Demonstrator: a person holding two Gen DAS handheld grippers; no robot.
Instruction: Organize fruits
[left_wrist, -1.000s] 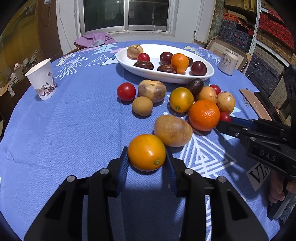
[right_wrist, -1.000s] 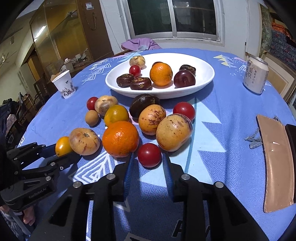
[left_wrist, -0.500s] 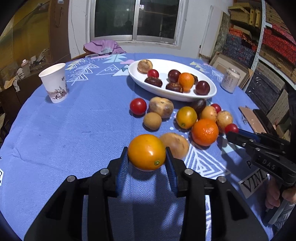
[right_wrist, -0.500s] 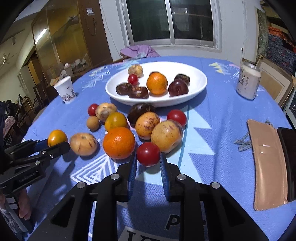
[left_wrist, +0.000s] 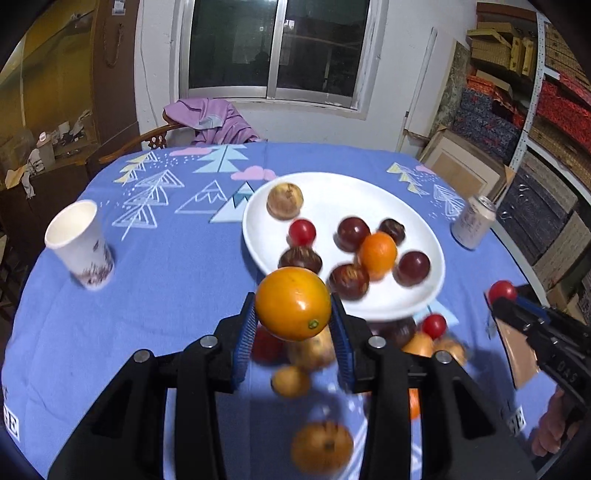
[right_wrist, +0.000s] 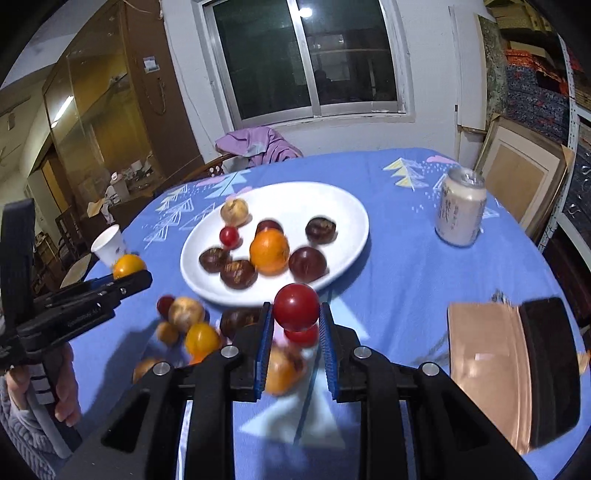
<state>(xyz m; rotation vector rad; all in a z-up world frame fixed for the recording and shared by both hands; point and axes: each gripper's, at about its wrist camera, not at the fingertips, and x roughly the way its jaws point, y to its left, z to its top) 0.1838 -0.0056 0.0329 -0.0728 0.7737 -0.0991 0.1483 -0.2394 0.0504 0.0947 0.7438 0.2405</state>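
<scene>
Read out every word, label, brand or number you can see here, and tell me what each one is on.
"DAS": on the side of the right tongs, upside down in the left wrist view.
On the left tongs: white lettering, too blurred to read.
On the can: print down its side, too blurred.
On the tablecloth: letters at the near edge, cut off, unreadable.
On the paper cup: a picture, no readable words.
On the cabinet sticker: too small.

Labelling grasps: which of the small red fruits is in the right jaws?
The red fruit clamped between the right jaws, lifted clear of the cloth; one sits on the white plate, the others on the tablecloth.
</scene>
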